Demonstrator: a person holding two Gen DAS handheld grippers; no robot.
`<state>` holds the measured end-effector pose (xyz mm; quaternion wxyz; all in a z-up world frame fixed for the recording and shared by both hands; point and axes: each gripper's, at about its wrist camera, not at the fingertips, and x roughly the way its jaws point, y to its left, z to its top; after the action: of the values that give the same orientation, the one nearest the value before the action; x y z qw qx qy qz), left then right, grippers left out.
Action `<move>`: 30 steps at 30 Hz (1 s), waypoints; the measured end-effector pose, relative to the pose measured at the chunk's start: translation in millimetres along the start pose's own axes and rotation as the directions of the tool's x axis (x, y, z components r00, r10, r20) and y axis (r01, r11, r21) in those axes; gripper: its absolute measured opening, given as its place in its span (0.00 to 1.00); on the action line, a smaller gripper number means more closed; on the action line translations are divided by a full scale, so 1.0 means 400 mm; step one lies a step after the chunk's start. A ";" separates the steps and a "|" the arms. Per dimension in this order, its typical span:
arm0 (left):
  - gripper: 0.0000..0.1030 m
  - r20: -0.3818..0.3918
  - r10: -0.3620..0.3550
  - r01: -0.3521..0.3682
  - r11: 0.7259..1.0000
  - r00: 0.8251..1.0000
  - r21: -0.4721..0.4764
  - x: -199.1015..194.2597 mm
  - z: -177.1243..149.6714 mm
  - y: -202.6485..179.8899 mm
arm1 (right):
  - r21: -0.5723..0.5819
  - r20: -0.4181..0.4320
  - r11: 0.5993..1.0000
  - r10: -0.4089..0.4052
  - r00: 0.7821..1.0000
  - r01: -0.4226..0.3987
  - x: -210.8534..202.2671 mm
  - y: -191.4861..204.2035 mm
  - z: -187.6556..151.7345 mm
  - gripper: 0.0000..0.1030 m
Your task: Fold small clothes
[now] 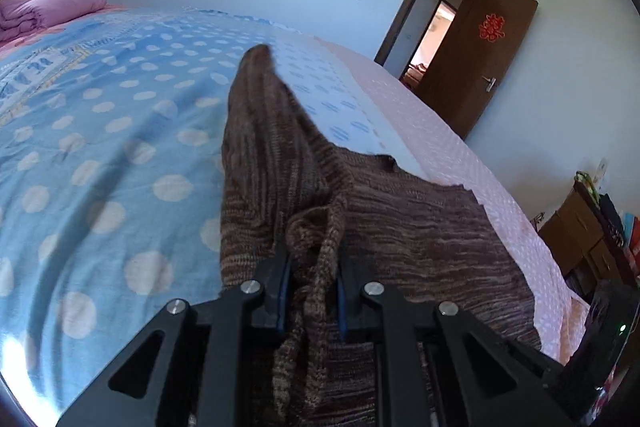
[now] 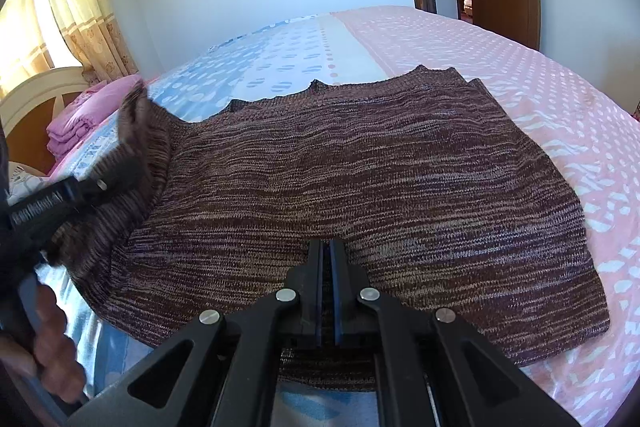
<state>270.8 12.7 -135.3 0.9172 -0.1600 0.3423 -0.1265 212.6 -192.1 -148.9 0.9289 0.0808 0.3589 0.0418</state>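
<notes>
A brown marled knit sweater [image 2: 380,179] lies spread flat on the bed. My left gripper [image 1: 312,267] is shut on a bunched fold of the sweater [image 1: 316,251] and holds its sleeve [image 1: 264,131] lifted above the blue sheet. In the right wrist view the left gripper [image 2: 92,187] shows at the left edge, with the raised sleeve [image 2: 138,131] blurred. My right gripper [image 2: 328,255] is shut, its fingers pressed together and empty, low over the sweater's near hem.
The bed has a blue dotted sheet [image 1: 100,147] and a pink dotted part [image 2: 500,67]. Folded pink bedding [image 1: 48,7] lies by the headboard [image 2: 36,95]. A brown door [image 1: 480,59] stands open. Shelves [image 1: 592,235] stand beside the bed.
</notes>
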 end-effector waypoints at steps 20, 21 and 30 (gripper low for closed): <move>0.18 -0.016 -0.091 0.091 0.996 0.996 -0.017 0.015 -0.015 -0.001 | 0.196 -0.165 0.883 0.459 0.873 -0.427 0.213 0.100 0.288 0.79; 0.18 -0.016 -0.095 0.095 0.995 0.995 -0.020 0.015 -0.015 0.001 | 0.176 -0.188 0.896 0.438 0.879 -0.408 0.237 0.117 0.291 0.79; 0.18 -0.018 -0.133 0.132 0.990 0.991 -0.056 0.015 -0.014 0.011 | 0.096 -0.231 0.923 0.384 0.894 -0.372 0.328 0.177 0.290 0.13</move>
<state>271.9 13.6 -144.4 0.8984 -0.2058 0.3440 -0.1795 386.3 -118.5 -138.1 0.8492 0.1662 0.4493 0.2222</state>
